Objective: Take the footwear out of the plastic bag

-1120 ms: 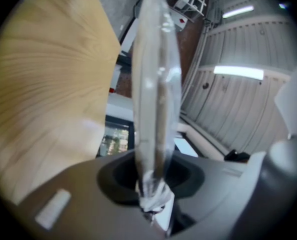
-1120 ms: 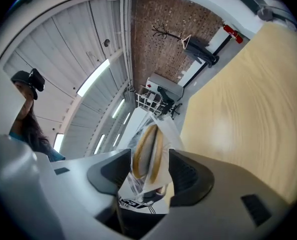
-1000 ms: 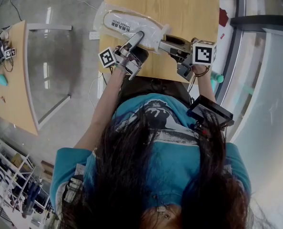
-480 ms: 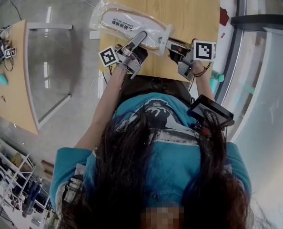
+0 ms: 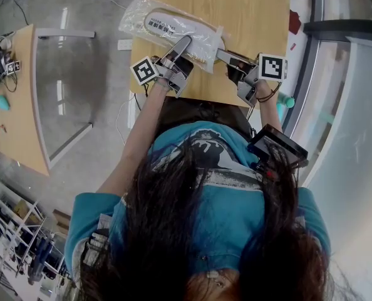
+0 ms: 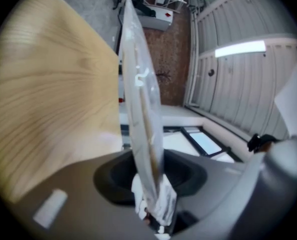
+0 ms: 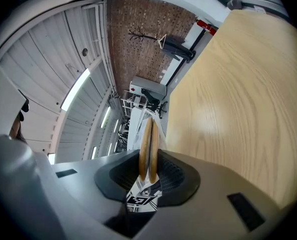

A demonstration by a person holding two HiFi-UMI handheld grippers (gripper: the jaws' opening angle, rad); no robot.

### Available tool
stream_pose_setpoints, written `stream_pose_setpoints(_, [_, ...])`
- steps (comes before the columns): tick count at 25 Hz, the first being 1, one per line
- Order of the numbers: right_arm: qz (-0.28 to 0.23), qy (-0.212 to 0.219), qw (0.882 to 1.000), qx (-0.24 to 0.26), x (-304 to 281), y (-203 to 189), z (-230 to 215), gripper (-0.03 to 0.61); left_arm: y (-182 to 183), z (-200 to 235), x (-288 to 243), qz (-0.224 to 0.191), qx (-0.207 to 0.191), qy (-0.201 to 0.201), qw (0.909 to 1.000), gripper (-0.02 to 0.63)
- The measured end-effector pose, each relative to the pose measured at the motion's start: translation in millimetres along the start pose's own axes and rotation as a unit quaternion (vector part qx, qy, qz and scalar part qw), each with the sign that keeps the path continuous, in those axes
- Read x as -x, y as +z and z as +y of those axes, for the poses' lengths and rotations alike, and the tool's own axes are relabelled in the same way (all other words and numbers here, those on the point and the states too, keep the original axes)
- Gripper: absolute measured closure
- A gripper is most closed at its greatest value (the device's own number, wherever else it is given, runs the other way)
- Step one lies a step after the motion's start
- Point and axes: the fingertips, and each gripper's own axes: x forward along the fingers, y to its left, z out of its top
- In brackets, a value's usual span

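Slippers (image 5: 173, 27) are not out yet. The flat pair lies inside the plastic bag (image 5: 134, 17), and the bag rests on the far left part of the wooden table (image 5: 248, 11), with one end passing over the table's left edge. You hold the bag from its near side with both tools. I think the reason is simple: one side must keep the plastic back while the other side pulls the pair out.

Your left gripper (image 5: 183, 44) has the bag between its jaws. In the left gripper view a crumpled bunch of white plastic sits between the pads, and the bag stands edge-on in front of them. These jaws are opening at this moment. The pads look to be touching the plastic, so I judge this hold as a weak one.

Your right gripper (image 5: 222, 54) is at the right end of the bag, where the mouth probably is. Its jaws are closed on the two thin tan soles, which stand side by side between the pads, with a printed label below them. I cannot tell if a layer of plastic is caught there too.

If you pull with the right side now, the bag may simply follow the slippers, because the left side does not hold it firmly.
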Motion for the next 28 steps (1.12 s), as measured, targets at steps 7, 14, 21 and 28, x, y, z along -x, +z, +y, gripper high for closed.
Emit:
stream_pose_setpoints(7, [-0.001,-0.007,1.000,-0.003,9.7,2.1,-3.1,0.482,29.0,10.9,2.7,-0.036,-0.010,0.023,0.9991,0.470])
stream_pose_setpoints(14, [0.004,-0.012,1.000,0.000,23.7,1.5,-4.2,0.482,84.2,20.6,17.8,-0.081,-0.040,0.058,0.9942,0.520])
stream_pose_setpoints(21, [0.002,-0.024,1.000,0.012,41.2,5.8,-8.8,0.482,92.0,21.8,11.6,-0.069,-0.085,0.087,0.9901,0.523])
stream_pose_setpoints(28, [0.004,-0.055,0.998,0.013,51.1,9.3,-16.7,0.482,101.5,38.9,17.8,-0.039,-0.227,0.207,0.9508,0.560])
